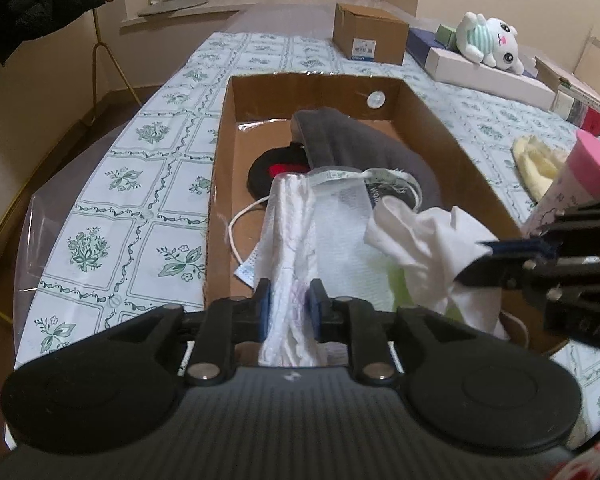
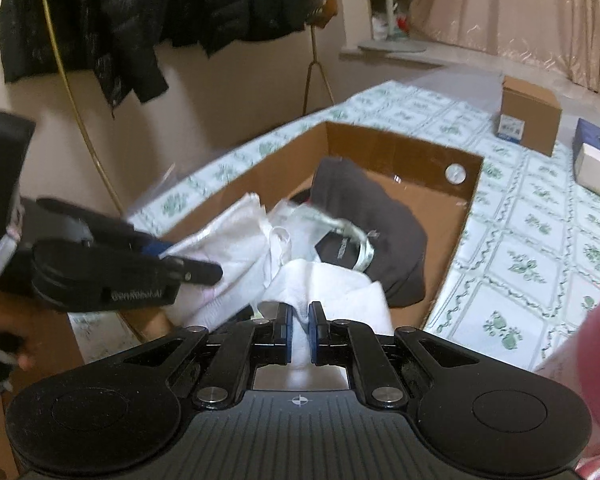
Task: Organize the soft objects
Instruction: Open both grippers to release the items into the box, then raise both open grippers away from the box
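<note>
A white cloth (image 1: 332,216) with a printed ribbon band hangs over the near end of an open cardboard box (image 1: 220,160). My left gripper (image 1: 290,306) is shut on a bunched fold of it, the cloth filling the gap between the blue pads. My right gripper (image 2: 300,316) is shut on another white fold (image 2: 340,284); it enters the left wrist view from the right (image 1: 484,256). The left gripper (image 2: 196,260) shows at the left of the right wrist view. Inside the box lie a dark grey garment (image 1: 340,136), a black and red item (image 1: 276,168) and a white cord (image 1: 236,232).
The box sits on a table with a green floral cloth (image 1: 148,184). A white plush toy (image 1: 488,40), a small cardboard box (image 1: 370,32) and flat boxes stand at the far right. A yellow fluffy item (image 1: 536,164) and a pink-capped container (image 1: 580,176) lie right. Dark coats (image 2: 100,20) hang left.
</note>
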Demonstrator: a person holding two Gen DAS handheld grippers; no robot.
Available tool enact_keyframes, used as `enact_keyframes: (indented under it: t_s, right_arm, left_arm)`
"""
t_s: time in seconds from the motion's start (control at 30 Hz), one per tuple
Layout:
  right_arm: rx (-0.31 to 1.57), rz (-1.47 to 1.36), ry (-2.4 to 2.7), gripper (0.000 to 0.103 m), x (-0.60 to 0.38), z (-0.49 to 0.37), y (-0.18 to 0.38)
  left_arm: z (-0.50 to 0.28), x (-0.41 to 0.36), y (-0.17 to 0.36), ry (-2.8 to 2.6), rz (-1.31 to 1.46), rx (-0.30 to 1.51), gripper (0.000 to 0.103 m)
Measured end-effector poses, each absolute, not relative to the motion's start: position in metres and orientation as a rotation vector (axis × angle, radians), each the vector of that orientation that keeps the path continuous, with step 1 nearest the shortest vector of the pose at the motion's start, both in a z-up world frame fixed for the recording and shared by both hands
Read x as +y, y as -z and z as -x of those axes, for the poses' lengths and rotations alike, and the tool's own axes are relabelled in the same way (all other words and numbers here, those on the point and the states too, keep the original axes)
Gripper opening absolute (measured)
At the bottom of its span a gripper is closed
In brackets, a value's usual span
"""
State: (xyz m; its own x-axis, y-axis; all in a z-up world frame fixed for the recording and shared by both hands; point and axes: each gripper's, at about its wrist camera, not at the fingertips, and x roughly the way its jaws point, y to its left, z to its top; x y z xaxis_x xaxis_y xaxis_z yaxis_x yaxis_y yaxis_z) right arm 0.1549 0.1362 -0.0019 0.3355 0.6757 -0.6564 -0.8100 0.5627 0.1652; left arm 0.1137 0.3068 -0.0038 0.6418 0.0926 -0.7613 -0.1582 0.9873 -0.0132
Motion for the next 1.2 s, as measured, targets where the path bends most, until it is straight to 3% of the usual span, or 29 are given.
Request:
enact_keyframes:
  t_s: [0.27, 0.4, 0.47, 0.5, 0.57, 0.6, 0.63, 1.2]
  right_arm:
    - [0.771, 0.205, -0.986, 0.008, 0.14, -0.157, 0.009]
    - [0.759, 0.191, -0.983, 0.008, 0.138, -0.155, 0.004]
    - [0.755, 0.186, -0.98, 0.009, 0.136, -0.154, 0.001]
    - [0.751, 0.186, -0.978, 0.013, 0.136, -0.153, -0.001]
    - [0.74, 0.186, -0.978, 0.029, 0.134, -0.15, -0.003]
    - [0.735, 0.184, -0.979, 0.041, 0.133, -0.148, -0.004]
    - [0.726, 0.179, -0.978, 0.046, 0.131, -0.146, -0.006]
    - [0.69, 0.105, -0.93, 0.046, 0.081, -0.122, -0.023]
  left_arm:
    - [-0.104, 0.316, 0.0, -0.134, 0.125, 0.837, 0.029]
    - [-0.093, 0.314, -0.009, -0.131, 0.124, 0.809, 0.042]
    - [-0.087, 0.313, -0.016, -0.134, 0.111, 0.795, 0.043]
    - [-0.084, 0.313, -0.018, -0.132, 0.112, 0.788, 0.045]
    - [-0.079, 0.312, -0.024, -0.127, 0.115, 0.776, 0.049]
    - [-0.077, 0.311, -0.027, -0.131, 0.108, 0.77, 0.053]
    - [-0.075, 0.31, -0.029, -0.136, 0.096, 0.765, 0.054]
    - [-0.048, 0.293, -0.038, -0.164, 0.082, 0.717, 0.047]
